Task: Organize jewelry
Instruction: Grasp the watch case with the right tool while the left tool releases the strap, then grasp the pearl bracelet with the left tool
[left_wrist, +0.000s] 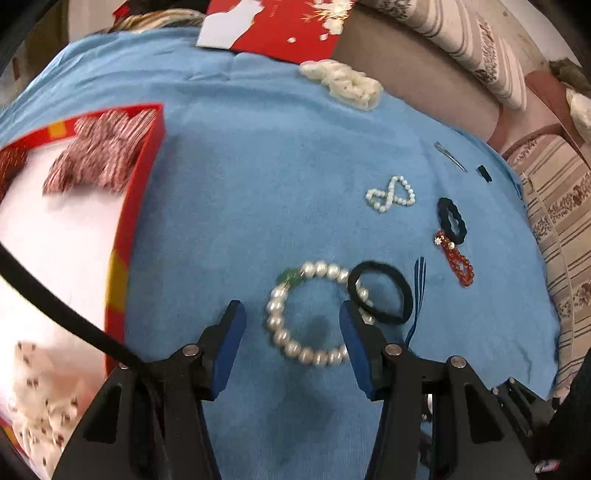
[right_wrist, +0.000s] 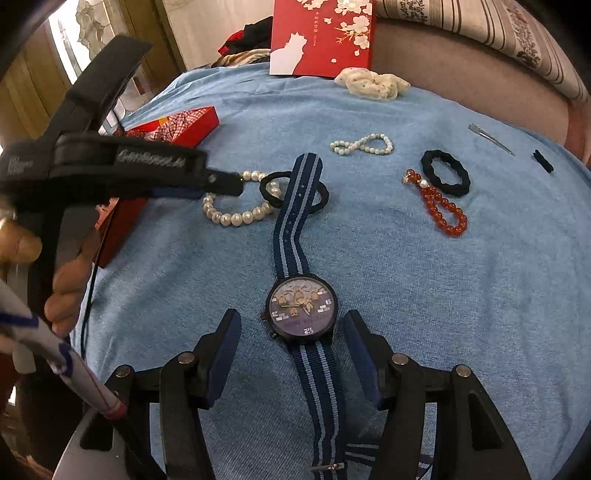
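Observation:
On the blue towel (left_wrist: 240, 184) a pearl bracelet (left_wrist: 275, 306) with a green bead lies between the fingers of my left gripper (left_wrist: 291, 314), which is open; the pads stand apart from the pearls. A black hair tie (left_wrist: 402, 284) overlaps the bracelet's right side. My right gripper (right_wrist: 291, 314) is open astride a watch (right_wrist: 301, 310) with a blue striped strap (right_wrist: 291, 221), with a gap on each side of the face. In the right wrist view the left gripper (right_wrist: 221, 186) hangs over the pearl bracelet (right_wrist: 236, 218).
An open red box (left_wrist: 144, 177) holding a red-and-white bow (left_wrist: 99, 151) stands at the left. A pale bead bracelet (right_wrist: 362, 144), a black scrunchie (right_wrist: 445, 177), a red bead bracelet (right_wrist: 443, 214), a hair clip (right_wrist: 491, 138) and a cream scrunchie (right_wrist: 373, 85) lie further back. A red lid (right_wrist: 321, 37) leans behind.

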